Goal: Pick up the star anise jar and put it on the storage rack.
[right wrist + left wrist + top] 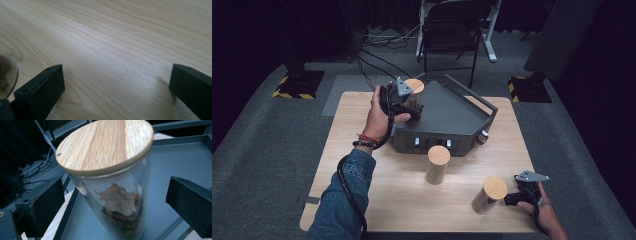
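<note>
A glass jar [110, 182] with a wooden lid and dried brown leaves inside stands at the back left of a dark grey tray [452, 110]. My left gripper [115, 195] is open, one jaw on either side of that jar and neither touching it; in the high view the left gripper [413, 109] is at the tray's left rim beside the jar [414, 86]. A second lidded jar [437, 165] stands on the table in front of the tray. A third jar [488, 195] stands near the front right. My right gripper [510, 199] is open just right of it, its jaws [116, 77] low over bare wood, with the jar's base [6, 72] at the left edge.
The wooden table [362, 125] ends close in front of the right hand. The tray has raised rims and a bar handle [472, 92] at the back right. Behind the table are a folding chair [452, 30] and floor cables [377, 55].
</note>
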`<state>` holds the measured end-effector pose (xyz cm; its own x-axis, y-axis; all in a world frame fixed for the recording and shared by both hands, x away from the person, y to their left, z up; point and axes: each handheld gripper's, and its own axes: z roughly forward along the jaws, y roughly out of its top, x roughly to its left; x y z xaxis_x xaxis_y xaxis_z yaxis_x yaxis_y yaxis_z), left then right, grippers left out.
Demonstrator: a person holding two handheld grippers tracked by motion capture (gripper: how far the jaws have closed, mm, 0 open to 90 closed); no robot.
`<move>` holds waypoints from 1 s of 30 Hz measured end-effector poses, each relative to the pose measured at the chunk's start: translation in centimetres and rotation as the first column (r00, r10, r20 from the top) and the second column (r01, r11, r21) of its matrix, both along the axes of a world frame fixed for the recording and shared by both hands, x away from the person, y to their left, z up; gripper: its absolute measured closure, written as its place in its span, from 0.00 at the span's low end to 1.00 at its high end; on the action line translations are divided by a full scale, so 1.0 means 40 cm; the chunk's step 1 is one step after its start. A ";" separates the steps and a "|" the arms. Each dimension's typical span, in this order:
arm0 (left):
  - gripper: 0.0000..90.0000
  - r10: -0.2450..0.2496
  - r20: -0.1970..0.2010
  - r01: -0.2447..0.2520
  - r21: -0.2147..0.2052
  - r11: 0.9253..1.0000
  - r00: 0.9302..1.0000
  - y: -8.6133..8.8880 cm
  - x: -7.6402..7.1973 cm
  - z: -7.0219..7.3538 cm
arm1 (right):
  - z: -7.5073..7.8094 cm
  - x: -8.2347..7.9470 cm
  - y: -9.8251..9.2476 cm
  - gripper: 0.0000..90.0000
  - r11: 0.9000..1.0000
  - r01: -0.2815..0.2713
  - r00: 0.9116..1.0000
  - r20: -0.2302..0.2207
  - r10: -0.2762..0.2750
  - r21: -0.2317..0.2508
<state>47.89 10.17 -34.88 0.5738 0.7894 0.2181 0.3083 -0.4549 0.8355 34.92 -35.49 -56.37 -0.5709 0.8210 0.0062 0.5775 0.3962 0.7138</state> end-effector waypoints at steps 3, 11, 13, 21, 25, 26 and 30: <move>0.02 -0.006 0.012 0.006 -0.012 1.000 1.000 0.004 -0.012 0.000 | 0.000 0.000 0.000 0.00 1.000 0.000 1.000 0.000 0.000 0.000; 0.02 -0.019 0.037 0.020 -0.010 1.000 0.999 0.011 -0.046 -0.012 | 0.000 0.000 0.000 0.00 1.000 0.000 1.000 0.000 0.000 0.000; 0.02 -0.022 0.052 0.022 -0.004 1.000 0.998 0.012 -0.054 -0.014 | 0.000 0.000 0.000 0.00 1.000 0.000 1.000 0.000 0.000 0.000; 0.02 -0.026 0.079 0.026 0.007 1.000 0.997 0.022 -0.083 -0.035 | 0.000 0.000 0.000 0.00 1.000 0.000 1.000 0.000 0.000 0.000; 0.02 -0.037 0.074 0.036 0.013 0.999 0.997 0.025 -0.095 -0.050 | 0.000 0.000 0.000 0.00 1.000 0.001 1.000 0.000 -0.001 0.000; 0.02 -0.038 0.069 0.037 0.014 0.999 0.997 0.025 -0.098 -0.054 | 0.000 0.000 0.000 0.00 1.000 0.000 1.000 0.000 0.000 0.000; 0.02 -0.041 0.055 0.038 0.048 0.998 0.998 0.032 -0.109 -0.071 | 0.000 0.000 0.000 0.00 1.000 0.000 1.000 0.000 0.000 0.000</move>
